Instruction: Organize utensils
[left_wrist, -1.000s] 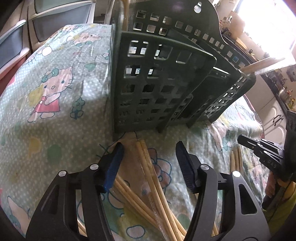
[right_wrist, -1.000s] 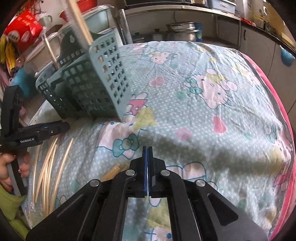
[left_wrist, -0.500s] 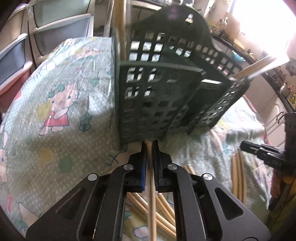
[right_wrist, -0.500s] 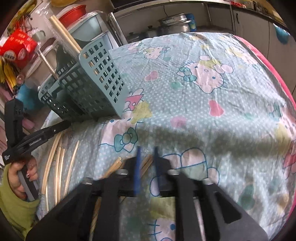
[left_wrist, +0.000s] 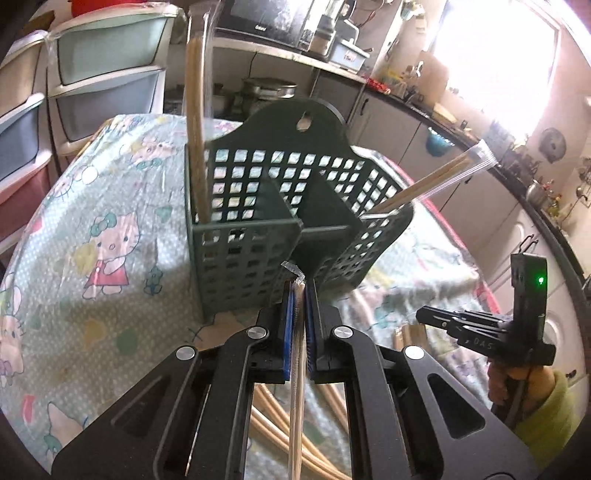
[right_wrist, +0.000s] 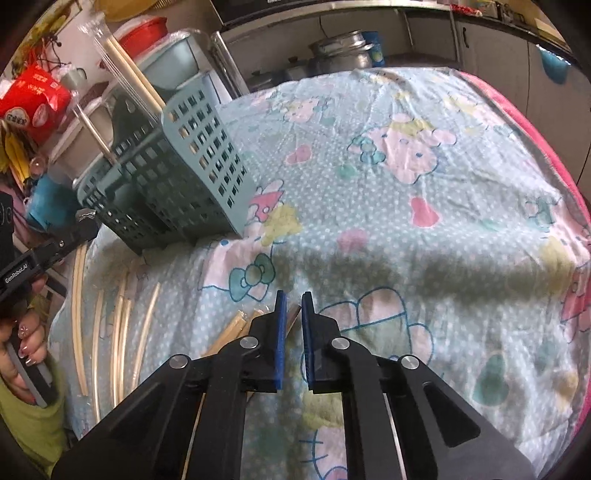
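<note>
- The green utensil basket (left_wrist: 295, 206) stood upright on the desk (left_wrist: 110, 206), which was covered by a cartoon-cat cloth; solid walls split the basket into compartments.
- In its far-left compartment a wrapped chopstick pair (left_wrist: 195, 122) stood nearly upright.
- At its right side another wrapped pair (left_wrist: 428, 184) leaned out over the rim, tilted to the right.
- The front compartments looked empty, as far as the view showed.
- The left gripper (left_wrist: 300, 295) had its jaws clamped on a wrapped chopstick pair (left_wrist: 296, 387), the wrapper tip just before the basket's front wall.
- Loose chopsticks (right_wrist: 122, 332) lay on the cloth beneath and beside it.
- The right gripper (right_wrist: 291, 299) had just been closing; its jaws stood narrowly apart over another pair (right_wrist: 236, 325), pressing on nothing.
</note>
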